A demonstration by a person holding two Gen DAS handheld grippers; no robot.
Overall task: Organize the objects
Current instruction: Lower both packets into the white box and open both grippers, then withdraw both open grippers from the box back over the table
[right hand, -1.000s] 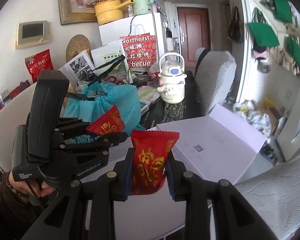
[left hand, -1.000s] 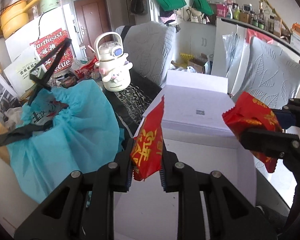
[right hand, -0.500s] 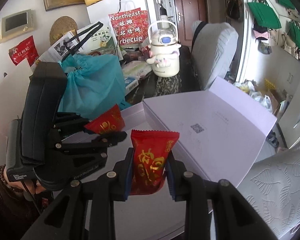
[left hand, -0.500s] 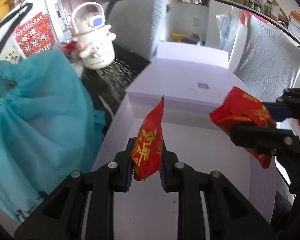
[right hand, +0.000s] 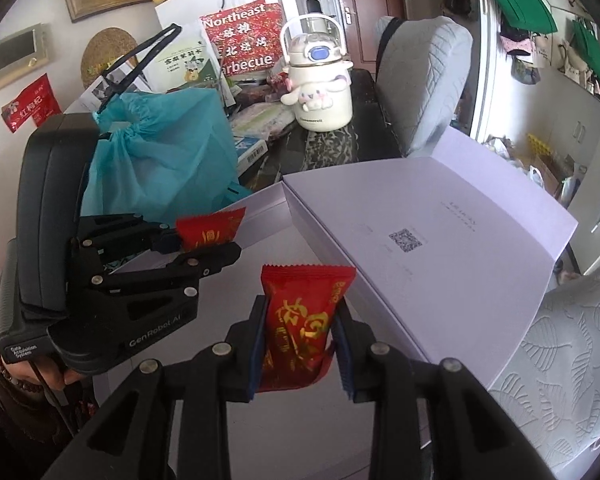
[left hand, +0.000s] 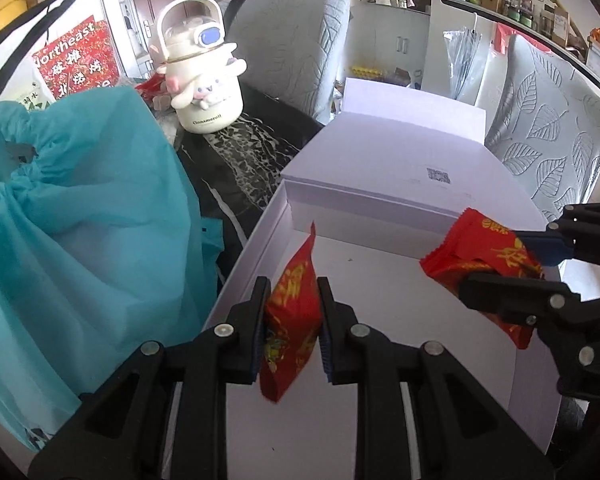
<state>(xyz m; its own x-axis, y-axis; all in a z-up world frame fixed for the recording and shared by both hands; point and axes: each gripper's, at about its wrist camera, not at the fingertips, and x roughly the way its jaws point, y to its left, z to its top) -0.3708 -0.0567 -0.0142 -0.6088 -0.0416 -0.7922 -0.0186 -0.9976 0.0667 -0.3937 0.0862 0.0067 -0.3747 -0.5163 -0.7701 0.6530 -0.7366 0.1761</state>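
1. The left gripper point(left hand: 292, 322) has its jaws clamped on a red snack packet point(left hand: 291, 320), over the open white box point(left hand: 252, 252).
2. The right gripper point(right hand: 299, 334), at three o'clock from it, has jaws just opening, a second red packet point(right hand: 302, 316) between them.
3. A teal bag point(left hand: 80, 220) lies at nine o'clock.

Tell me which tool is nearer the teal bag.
Left. The left tool hangs beside the teal bag; the right tool is farther off, across the white box.
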